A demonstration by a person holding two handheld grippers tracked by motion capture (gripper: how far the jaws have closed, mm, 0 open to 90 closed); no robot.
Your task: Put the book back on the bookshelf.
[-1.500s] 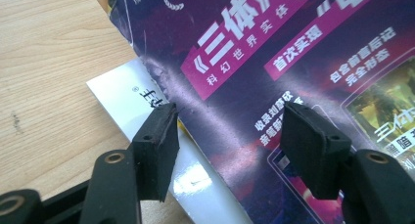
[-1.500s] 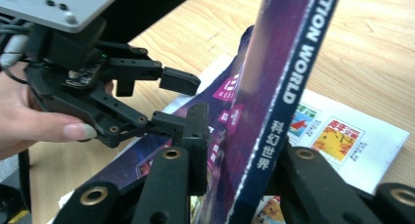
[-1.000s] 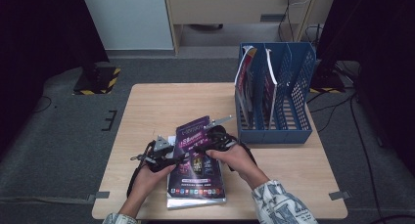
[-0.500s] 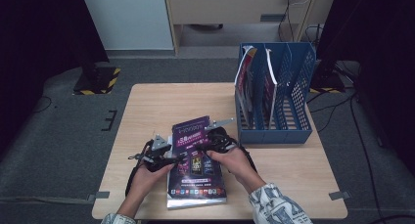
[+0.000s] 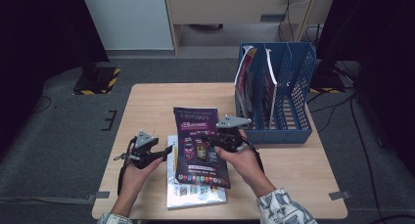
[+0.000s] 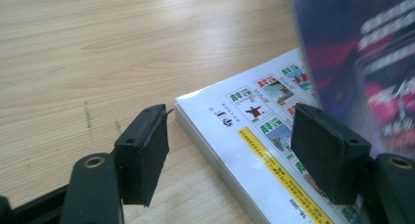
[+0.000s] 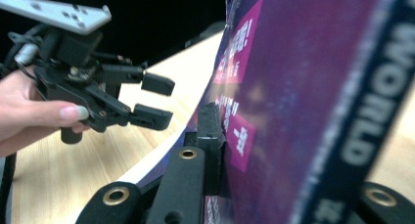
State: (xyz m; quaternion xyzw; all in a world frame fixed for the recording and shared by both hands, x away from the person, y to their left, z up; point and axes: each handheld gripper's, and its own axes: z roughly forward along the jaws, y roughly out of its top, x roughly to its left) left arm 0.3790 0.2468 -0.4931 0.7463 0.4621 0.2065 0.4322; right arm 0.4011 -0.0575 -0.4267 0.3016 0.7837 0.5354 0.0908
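The right tool (image 5: 215,140), clenched on the right-hand edge of a purple magazine (image 5: 199,145), holds it lifted and tilted above the wooden table (image 5: 147,101); its jaws have just been closing, with the magazine between them. In the right gripper view a black pad (image 7: 211,128) presses flat against the purple cover (image 7: 313,97), which rises steeply across that view. Beneath the lifted magazine a second, white-covered magazine (image 5: 191,194) lies flat on the table near its front edge, partly overlapped by the purple one as seen from above. The left tool (image 5: 161,154) hovers just left of the purple magazine, released, its jaws apart with nothing gripped; they have just been opening. In the left gripper view its two pads (image 6: 144,153) straddle the corner of the white magazine (image 6: 254,136) without touching it. A blue file rack (image 5: 293,87) stands at the table's right rear, with magazines (image 5: 247,82) upright in its left compartments.
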